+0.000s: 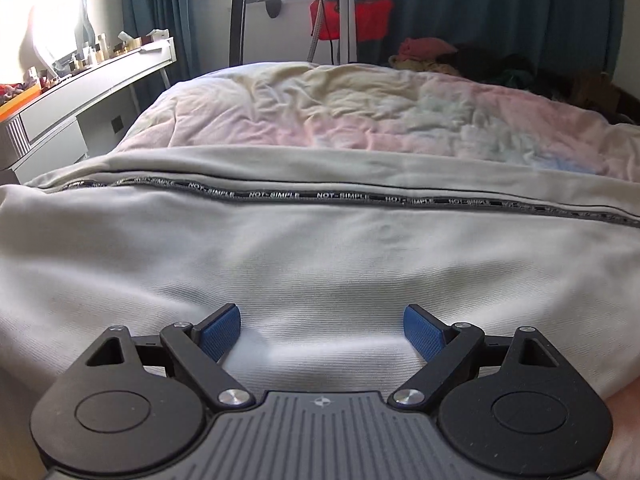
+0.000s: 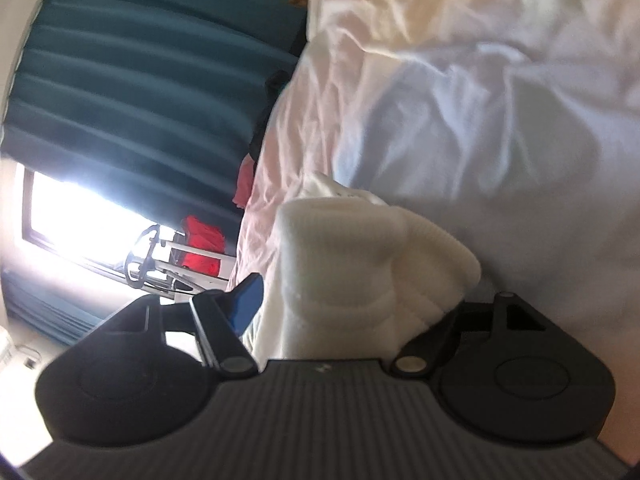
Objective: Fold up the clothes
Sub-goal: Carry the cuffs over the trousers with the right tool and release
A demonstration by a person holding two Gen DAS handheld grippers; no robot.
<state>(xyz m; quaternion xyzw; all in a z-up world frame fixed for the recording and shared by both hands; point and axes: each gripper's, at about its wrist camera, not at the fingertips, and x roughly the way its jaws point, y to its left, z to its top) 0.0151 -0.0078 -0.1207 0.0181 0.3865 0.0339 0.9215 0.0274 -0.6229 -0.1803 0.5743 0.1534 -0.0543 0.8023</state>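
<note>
A pale grey garment [image 1: 320, 264] lies spread across the near part of the bed, with a black "NOT-SIMPLE" tape [image 1: 280, 195] running along it. My left gripper [image 1: 322, 330] points down at it, open, its blue pads [image 1: 220, 332] wide apart just over the cloth, a small ridge of fabric between them. In the right wrist view, which is rolled sideways, a bunched ribbed cuff of white cloth [image 2: 352, 264] sits between the jaws of my right gripper [image 2: 356, 296]. One blue pad [image 2: 246, 304] stands beside the cloth without squeezing it; the other pad is hidden behind the bunch.
A pink and cream duvet [image 1: 360, 112] covers the bed. A pile of dark and red clothes [image 1: 460, 60] lies at the far right. A white dressing table [image 1: 80, 92] with bottles stands left. Teal curtains [image 2: 140, 80], a window and a red bag [image 1: 352, 20] on a stand are behind.
</note>
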